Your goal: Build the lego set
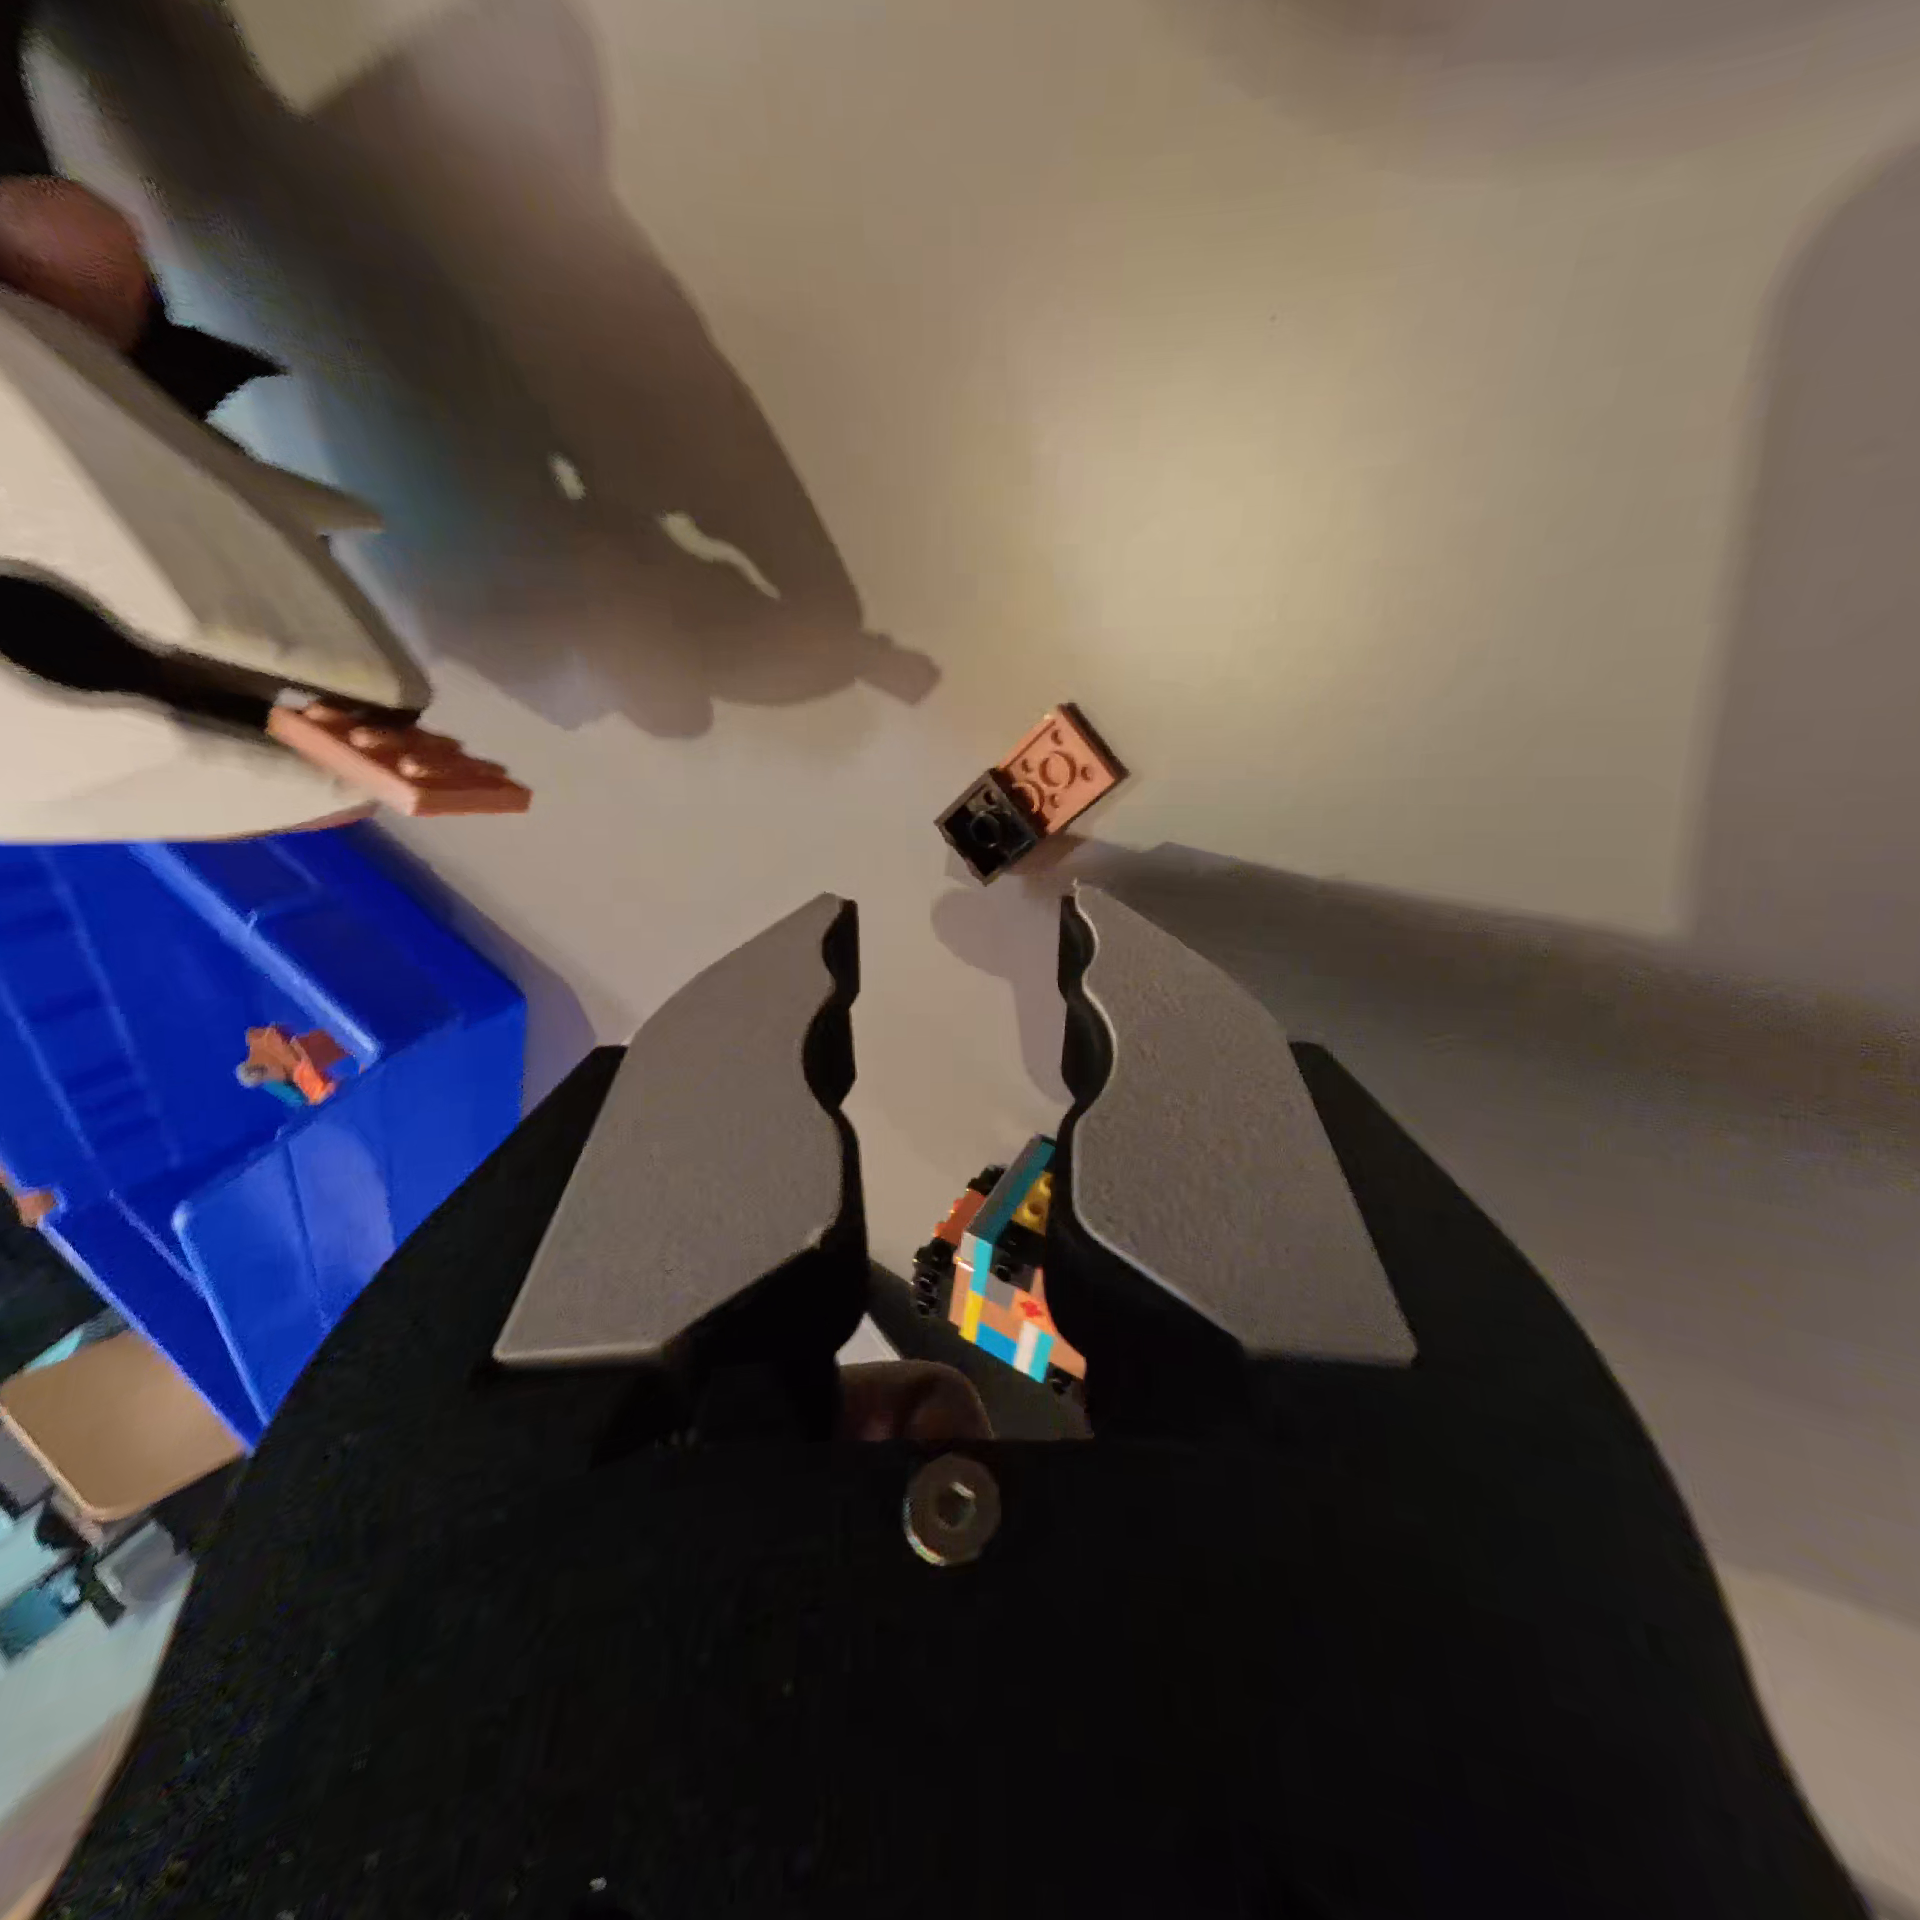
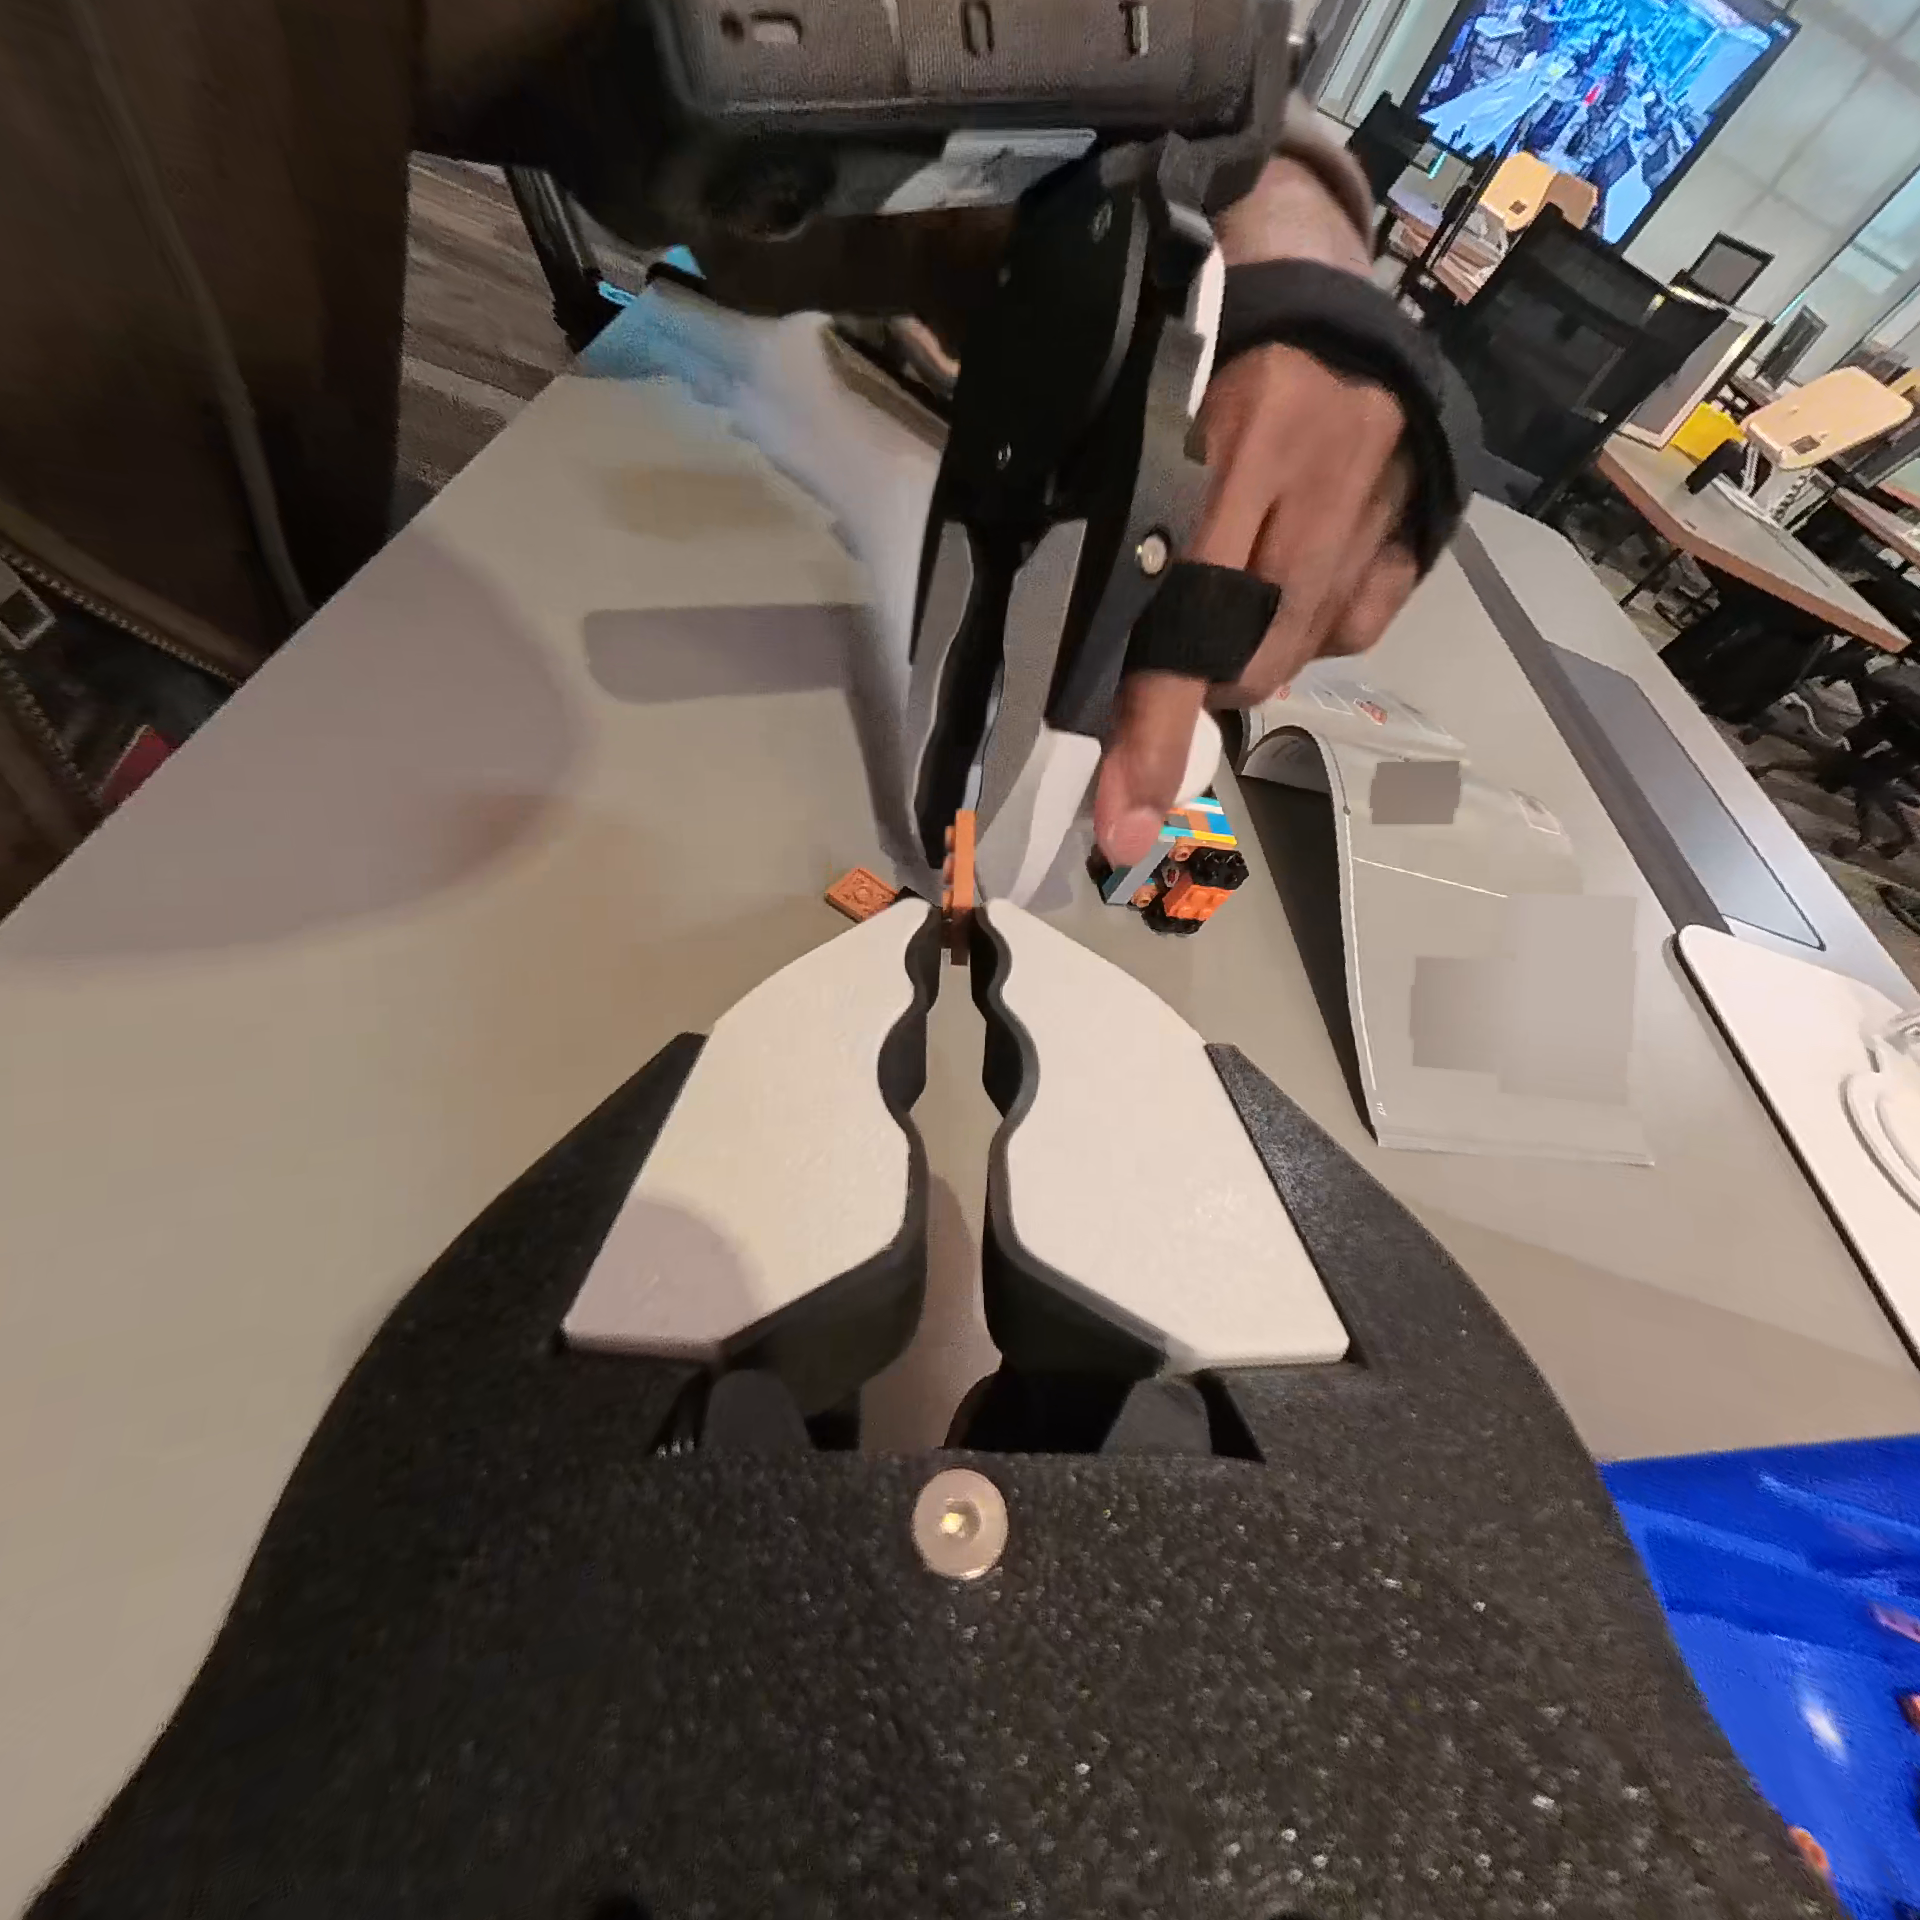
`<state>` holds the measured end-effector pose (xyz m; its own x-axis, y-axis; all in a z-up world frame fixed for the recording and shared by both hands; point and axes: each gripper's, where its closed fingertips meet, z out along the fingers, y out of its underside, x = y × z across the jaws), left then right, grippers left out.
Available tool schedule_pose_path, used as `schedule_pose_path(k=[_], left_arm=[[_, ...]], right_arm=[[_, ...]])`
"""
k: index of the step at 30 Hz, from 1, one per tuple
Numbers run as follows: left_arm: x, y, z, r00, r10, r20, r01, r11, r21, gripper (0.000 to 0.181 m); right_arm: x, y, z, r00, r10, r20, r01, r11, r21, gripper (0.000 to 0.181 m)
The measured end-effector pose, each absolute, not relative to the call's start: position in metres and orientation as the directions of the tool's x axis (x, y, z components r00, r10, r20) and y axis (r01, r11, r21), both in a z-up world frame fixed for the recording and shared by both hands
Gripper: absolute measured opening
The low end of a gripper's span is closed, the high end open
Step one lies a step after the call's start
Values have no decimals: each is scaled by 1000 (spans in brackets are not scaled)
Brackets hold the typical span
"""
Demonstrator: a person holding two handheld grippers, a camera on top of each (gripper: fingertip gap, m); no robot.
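My left gripper is open and empty, hanging above the table. Just beyond its fingertips, a small brown plate joined to a black brick lies on the table. A multicoloured lego build sits on the table under the gap between its fingers. My right gripper is shut on a thin orange-brown plate, held on edge above the table. In the left wrist view that plate sticks out of the right gripper at the upper left. The build and the brown plate also show in the right wrist view.
A blue bin with a few loose pieces stands at the left; its corner shows in the right wrist view. An open instruction booklet and a white tray lie to the right. A hand holds the left gripper. One gripper's finger ends stand about 8 cm off the other's.
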<state>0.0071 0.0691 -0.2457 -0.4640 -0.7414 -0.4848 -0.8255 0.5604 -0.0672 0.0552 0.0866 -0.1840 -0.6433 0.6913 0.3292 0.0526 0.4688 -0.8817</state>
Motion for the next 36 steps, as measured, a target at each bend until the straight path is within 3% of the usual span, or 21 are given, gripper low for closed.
schedule_pose_path(k=[11,16,19,23,27,31,36], left_arm=[[15,67,-256,-713,-630,-309,-678,732,73,45],[17,57,-262,-751,-641,-158,-651,758,21,20],[20,55,-262,-721,-684,-114,-686,727,-28,18],[21,58,-261,-528,-830,-178,-814,555,-175,17],[34,60,-244,-172,-952,-254,-841,276,-465,17],[51,55,-218,127,-977,-172,-670,44,-741,17],[75,38,-197,174,-985,16,-427,-90,-900,17]], right_arm=[[66,90,-181,-650,679,341,39,478,-877,4],[68,88,-181,-654,674,344,37,483,-875,4],[68,88,-181,-652,675,346,36,484,-874,4],[68,87,-179,-646,678,352,24,479,-878,4],[69,81,-179,-646,673,361,-6,468,-884,4],[70,71,-174,-650,665,366,-58,438,-897,5],[74,56,-161,-686,648,330,-105,360,-927,4]])
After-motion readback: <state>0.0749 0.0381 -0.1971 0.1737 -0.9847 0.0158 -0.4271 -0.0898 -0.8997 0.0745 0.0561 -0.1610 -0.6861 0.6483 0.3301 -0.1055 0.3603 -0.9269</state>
